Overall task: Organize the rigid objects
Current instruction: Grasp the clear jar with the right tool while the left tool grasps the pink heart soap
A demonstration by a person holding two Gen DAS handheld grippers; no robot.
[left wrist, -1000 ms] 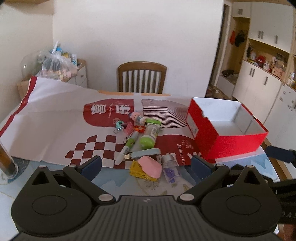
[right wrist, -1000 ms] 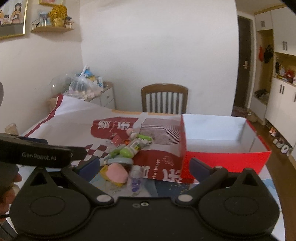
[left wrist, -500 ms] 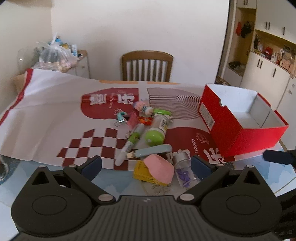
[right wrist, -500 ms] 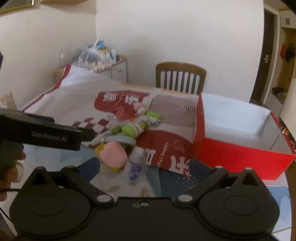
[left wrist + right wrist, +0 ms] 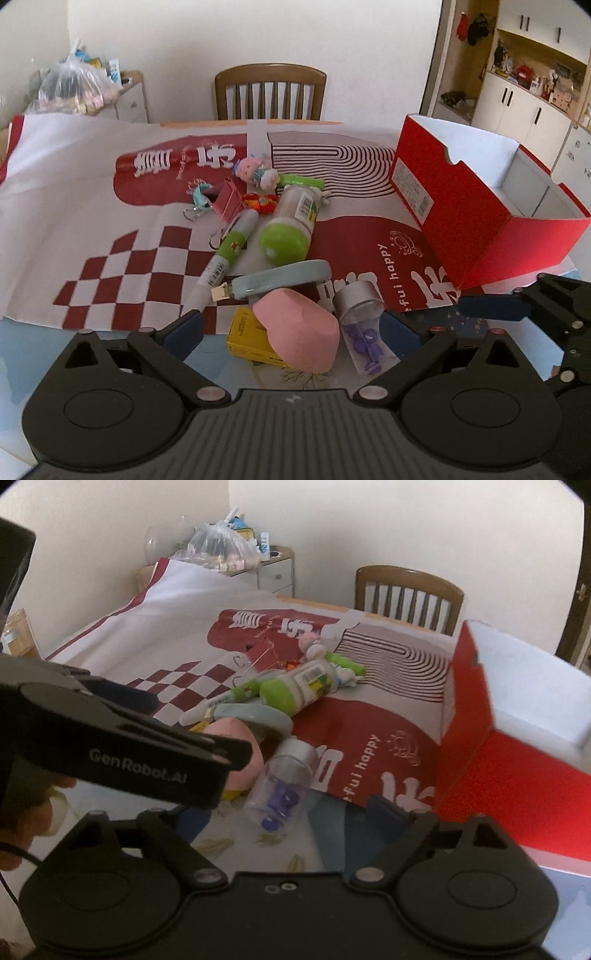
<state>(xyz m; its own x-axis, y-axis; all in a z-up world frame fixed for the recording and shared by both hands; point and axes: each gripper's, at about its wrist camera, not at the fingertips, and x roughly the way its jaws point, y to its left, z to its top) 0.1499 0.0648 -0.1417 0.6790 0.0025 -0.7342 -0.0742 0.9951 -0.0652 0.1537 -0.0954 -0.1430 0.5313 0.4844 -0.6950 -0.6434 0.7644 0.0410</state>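
Here, in the left wrist view, the left gripper [image 5: 291, 326] hangs low over the near edge of the table [image 5: 44, 354], its jaws spread wide and holding nothing; between the blue pads sit a pink cup [image 5: 299, 332] tipped over a yellow box [image 5: 245, 338], with a clear vial [image 5: 362, 326] of purple bits lying just beside them. Further in on the red-and-white cloth [image 5: 110, 206] a pile holds a green-capped bottle [image 5: 290, 229], a marker pen [image 5: 229, 254], a pale blue band [image 5: 280, 278] and a small doll [image 5: 255, 171]. The red box [image 5: 476, 221] stands open near the right edge, well apart from the pile, and the right gripper [image 5: 517, 306] shows in front of it. In the right wrist view, the right gripper [image 5: 291, 812] likewise hovers released over the near edge, the clear vial [image 5: 282, 786] lying between and just ahead of its fingers. The left gripper [image 5: 122, 738] crosses the left side, partly hiding the pink cup [image 5: 240, 753]. The red box [image 5: 495, 746] sits close on the right, its white inside showing, and a wooden chair [image 5: 406, 590] stands behind the far edge.
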